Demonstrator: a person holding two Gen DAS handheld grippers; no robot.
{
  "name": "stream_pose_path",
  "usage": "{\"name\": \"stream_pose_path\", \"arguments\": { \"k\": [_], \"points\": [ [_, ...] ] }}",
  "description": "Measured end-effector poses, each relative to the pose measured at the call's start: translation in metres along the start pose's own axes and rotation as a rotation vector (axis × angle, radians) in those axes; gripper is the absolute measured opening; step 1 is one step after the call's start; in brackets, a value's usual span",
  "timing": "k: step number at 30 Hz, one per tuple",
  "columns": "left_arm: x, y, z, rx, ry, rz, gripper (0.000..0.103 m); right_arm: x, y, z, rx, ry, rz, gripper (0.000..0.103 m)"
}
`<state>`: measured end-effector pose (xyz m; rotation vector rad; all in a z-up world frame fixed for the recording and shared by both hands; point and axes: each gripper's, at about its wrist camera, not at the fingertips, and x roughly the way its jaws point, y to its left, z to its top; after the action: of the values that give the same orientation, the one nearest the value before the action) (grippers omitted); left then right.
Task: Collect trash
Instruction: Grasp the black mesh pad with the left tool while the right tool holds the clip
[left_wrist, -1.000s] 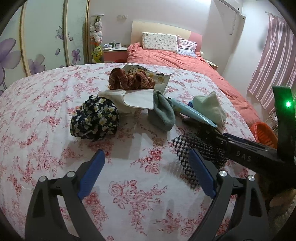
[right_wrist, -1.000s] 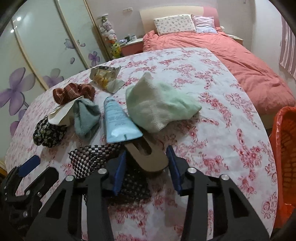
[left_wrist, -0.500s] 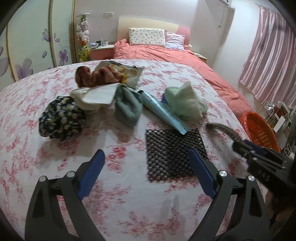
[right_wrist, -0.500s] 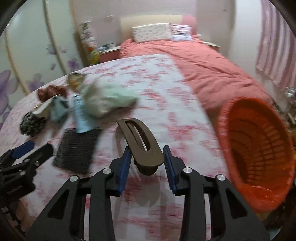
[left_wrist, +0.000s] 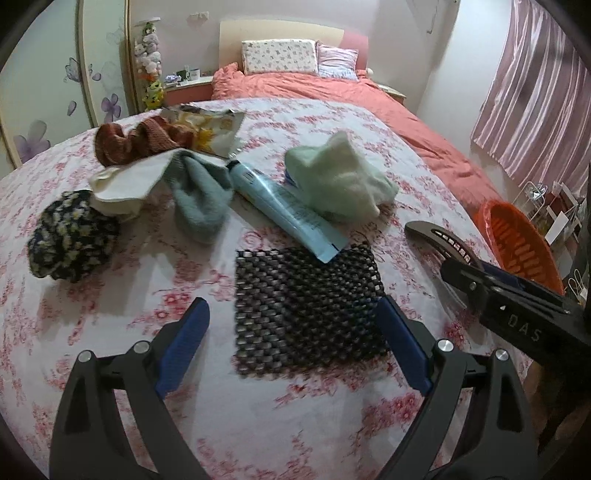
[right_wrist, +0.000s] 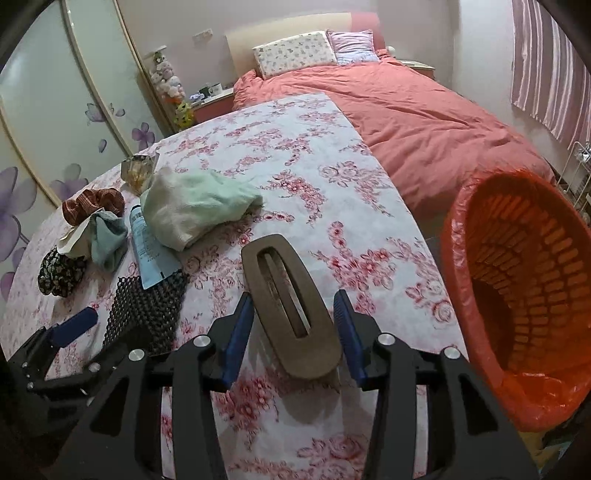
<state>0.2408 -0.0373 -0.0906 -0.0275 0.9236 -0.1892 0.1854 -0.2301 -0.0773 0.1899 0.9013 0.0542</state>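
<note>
A brown hair clip (right_wrist: 291, 310) lies lengthwise between the blue pads of my right gripper (right_wrist: 291, 332), above the floral bedspread. The jaws are opening, and thin gaps show on both sides of the clip. An orange basket (right_wrist: 454, 258) lined with an orange bag stands just right of it, off the bed's edge. My left gripper (left_wrist: 295, 343) is open, its pads either side of the near end of a black mesh mat (left_wrist: 306, 295). A blue tube (left_wrist: 284, 210) overlaps the mat's far edge. The left wrist view shows the clip (left_wrist: 436, 238) at the right gripper's tip.
Beyond the mat lie a mint cloth (left_wrist: 340, 184), a grey-blue sock (left_wrist: 199, 199), a white cloth (left_wrist: 125, 181), a brown scrunchie (left_wrist: 136, 138), a snack wrapper (left_wrist: 214, 125) and a dark floral scrunchie (left_wrist: 70, 240). A red duvet (right_wrist: 424, 122) covers the bed's far side.
My right gripper carried the clip from over the mesh mat rightward to beside the orange basket, and its jaws have widened. My left gripper shifted right until the mat lay between its pads.
</note>
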Motion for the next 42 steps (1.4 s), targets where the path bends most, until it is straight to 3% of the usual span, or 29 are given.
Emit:
{"name": "stream_pose_path", "arguments": {
  "k": [12, 16, 19, 24, 26, 42],
  "points": [
    [0.008, -0.016, 0.004, 0.017, 0.022, 0.007, 0.089, 0.002, -0.004, 0.002, -0.001, -0.012, -0.006, 0.046],
    [0.010, -0.020, 0.002, 0.044, 0.010, 0.034, 0.087, 0.000, -0.004, -0.002, -0.026, -0.025, -0.023, 0.036],
    [0.008, -0.023, 0.002, 0.060, 0.000, 0.022, 0.071, -0.003, -0.008, -0.005, -0.016, -0.028, -0.021, 0.034],
    [0.005, -0.019, 0.005, 0.036, 0.002, -0.053, 0.032, -0.009, -0.010, -0.011, -0.014, -0.035, -0.032, 0.033],
    [0.003, -0.017, 0.005, 0.023, 0.005, -0.086, 0.025, -0.013, -0.012, -0.012, -0.008, -0.040, -0.031, 0.033],
    [-0.048, -0.028, 0.001, 0.082, -0.092, -0.144, 0.015, -0.060, -0.023, -0.019, 0.031, -0.125, -0.009, 0.031]
  ]
}}
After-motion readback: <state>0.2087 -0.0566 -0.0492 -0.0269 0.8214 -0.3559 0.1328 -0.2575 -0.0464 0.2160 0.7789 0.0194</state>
